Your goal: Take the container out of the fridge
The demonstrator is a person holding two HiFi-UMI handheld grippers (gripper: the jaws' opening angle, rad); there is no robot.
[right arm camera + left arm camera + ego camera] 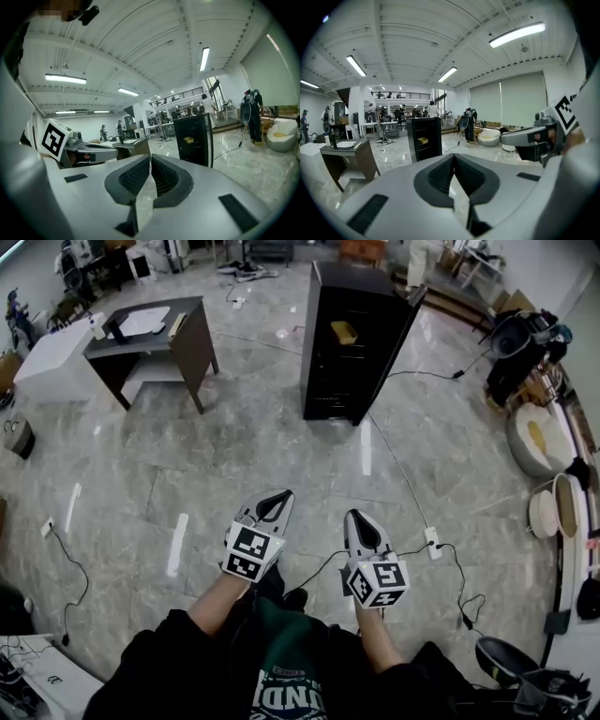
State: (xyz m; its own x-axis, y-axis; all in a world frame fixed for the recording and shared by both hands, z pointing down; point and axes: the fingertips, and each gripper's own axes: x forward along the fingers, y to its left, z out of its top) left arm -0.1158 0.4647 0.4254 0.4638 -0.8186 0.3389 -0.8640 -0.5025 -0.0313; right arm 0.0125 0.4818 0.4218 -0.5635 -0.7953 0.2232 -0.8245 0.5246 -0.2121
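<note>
Left tongs point(278, 495) and right tongs point(356, 515), closed, stand far from the container point(343, 332).

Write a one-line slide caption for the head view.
Shut and empty, the left gripper and right gripper point across the marble floor toward the black fridge, yellow container visible on its shelf.

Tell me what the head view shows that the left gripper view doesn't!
Only the head view shows the person's green shirt and the white power strip on the floor. Only the left gripper view shows the ceiling lights and the window blinds. Both show the black fridge with the yellow container inside, the brown desk, and the left claw, which is shut and empty.
</note>
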